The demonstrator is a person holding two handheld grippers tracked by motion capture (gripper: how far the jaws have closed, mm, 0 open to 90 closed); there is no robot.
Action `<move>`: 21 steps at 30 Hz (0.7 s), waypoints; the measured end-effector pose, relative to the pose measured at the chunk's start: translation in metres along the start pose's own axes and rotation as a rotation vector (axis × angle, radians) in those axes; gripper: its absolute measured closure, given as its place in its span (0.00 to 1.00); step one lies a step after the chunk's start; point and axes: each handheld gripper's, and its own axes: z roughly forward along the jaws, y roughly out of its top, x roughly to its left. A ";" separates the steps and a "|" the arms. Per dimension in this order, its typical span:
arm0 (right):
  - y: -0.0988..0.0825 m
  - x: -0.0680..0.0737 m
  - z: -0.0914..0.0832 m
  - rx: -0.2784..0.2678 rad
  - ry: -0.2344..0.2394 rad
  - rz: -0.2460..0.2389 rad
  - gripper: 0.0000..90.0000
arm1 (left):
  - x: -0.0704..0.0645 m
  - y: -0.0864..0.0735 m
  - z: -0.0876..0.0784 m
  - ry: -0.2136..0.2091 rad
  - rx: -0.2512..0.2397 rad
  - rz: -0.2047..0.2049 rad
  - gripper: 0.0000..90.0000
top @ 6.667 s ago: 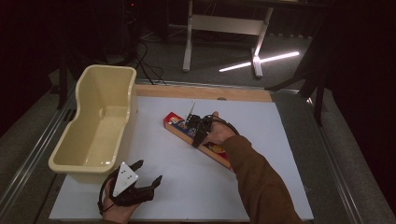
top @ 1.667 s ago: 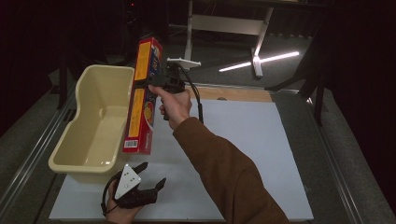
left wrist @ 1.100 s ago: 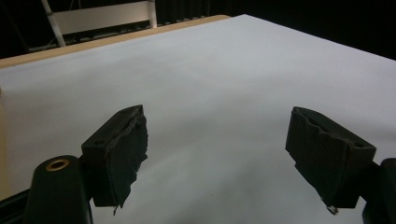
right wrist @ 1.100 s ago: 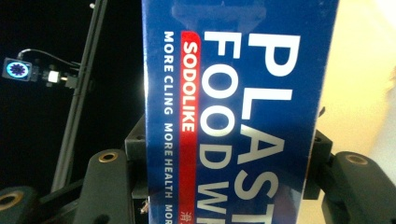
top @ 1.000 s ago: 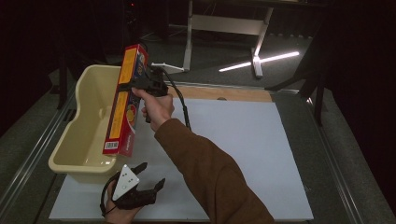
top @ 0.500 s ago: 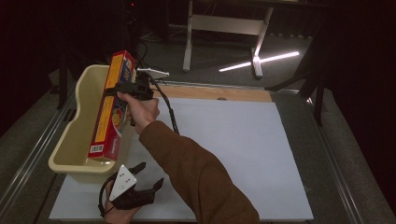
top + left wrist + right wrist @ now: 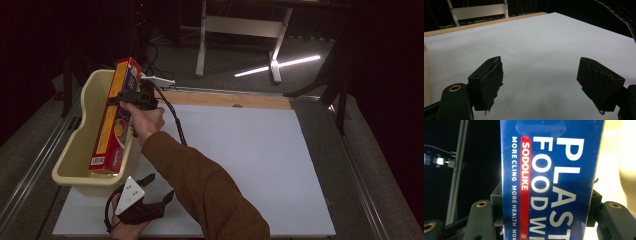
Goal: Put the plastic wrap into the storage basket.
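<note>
The right gripper (image 7: 131, 98) has carried the long box of food wrap (image 7: 114, 116) from the table's middle to the cream tub (image 7: 75, 150) at the left edge. Its jaws clamp the box, which hangs upright, its lower end entering the tub. Release seems next. The left gripper (image 7: 155, 189) rests near the front edge, jaws wide and empty.

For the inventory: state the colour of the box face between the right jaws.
Blue box face with white lettering and a red strip, clearest in the right gripper view.

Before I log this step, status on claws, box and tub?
Right claw shut on food wrap box, tilted, lower end in cream tub. Left claw open on white sheet. Nothing in the way.
</note>
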 end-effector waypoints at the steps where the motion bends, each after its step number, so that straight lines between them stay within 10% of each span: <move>1: 0.000 0.000 0.001 -0.002 -0.007 -0.004 0.44 | 0.000 0.000 0.000 0.000 0.000 0.000 0.23; 21: -0.009 -0.012 0.021 0.069 -0.089 0.065 0.43 | 0.001 0.000 -0.001 0.007 -0.004 -0.003 0.23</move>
